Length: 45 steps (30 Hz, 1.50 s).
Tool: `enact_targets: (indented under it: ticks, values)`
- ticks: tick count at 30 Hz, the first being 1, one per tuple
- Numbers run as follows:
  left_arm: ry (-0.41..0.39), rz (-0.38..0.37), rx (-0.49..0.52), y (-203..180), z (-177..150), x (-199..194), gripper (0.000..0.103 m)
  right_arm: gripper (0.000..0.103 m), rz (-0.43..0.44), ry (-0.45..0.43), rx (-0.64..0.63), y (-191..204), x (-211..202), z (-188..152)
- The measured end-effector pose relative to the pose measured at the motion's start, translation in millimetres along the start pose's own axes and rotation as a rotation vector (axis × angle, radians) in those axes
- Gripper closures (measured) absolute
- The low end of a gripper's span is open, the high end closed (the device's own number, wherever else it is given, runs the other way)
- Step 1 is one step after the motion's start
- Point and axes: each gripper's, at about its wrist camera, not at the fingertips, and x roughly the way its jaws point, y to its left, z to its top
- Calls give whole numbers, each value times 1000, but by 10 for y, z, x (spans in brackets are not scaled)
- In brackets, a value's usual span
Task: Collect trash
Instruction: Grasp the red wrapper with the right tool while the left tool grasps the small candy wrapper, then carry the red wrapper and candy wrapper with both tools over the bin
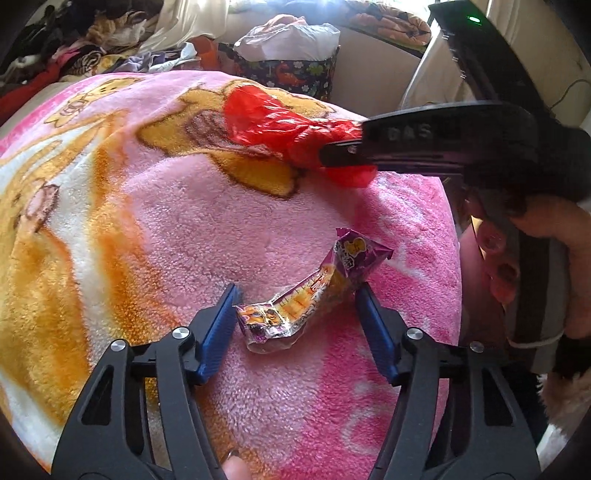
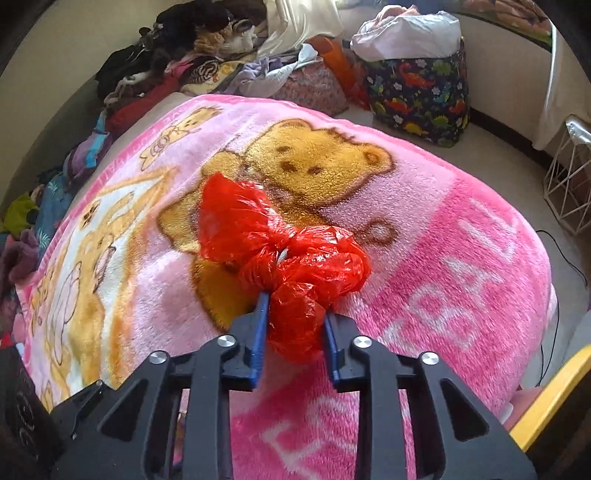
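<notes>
The left gripper (image 1: 297, 295) has black plastic arms with triangular cut-outs and blue ribbed pads (image 1: 218, 332) on its two fingers. Round silver screws (image 1: 178, 333) sit at the joints of the linkage. The right gripper (image 2: 295, 325) has the same build: black arms, blue pads, silver screws. Seen from the side, its black body carries pale raised letters (image 1: 410, 132), and a small green light (image 1: 473, 19) glows on the housing above. The hand (image 1: 532, 254) behind it wears a dark fuzzy sleeve (image 1: 532, 162).
</notes>
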Motion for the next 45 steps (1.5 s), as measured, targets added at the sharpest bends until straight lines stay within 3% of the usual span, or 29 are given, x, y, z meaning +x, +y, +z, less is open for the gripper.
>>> enact_targets:
  ticks: [9,11,17,27,45]
  values:
    - [6,-3,-8,-9,-34,-32,64,80,16,-50,59,-120,-376,-251]
    - [12,-8,-20,-6,-43,-38,75,80,23,-73,81,-146,-487,-327]
    - [8,-14,-62,26,-47,-88,81,80,19,-139,92,-138,-794,-555]
    - [-64,-38,-117,30,71,-380,82,80,21,-202,121,-157,-1208,-798]
    - [-186,-97,-40,-442,296,-847,82,80,-18,-308,176,-330,-1818,-979]
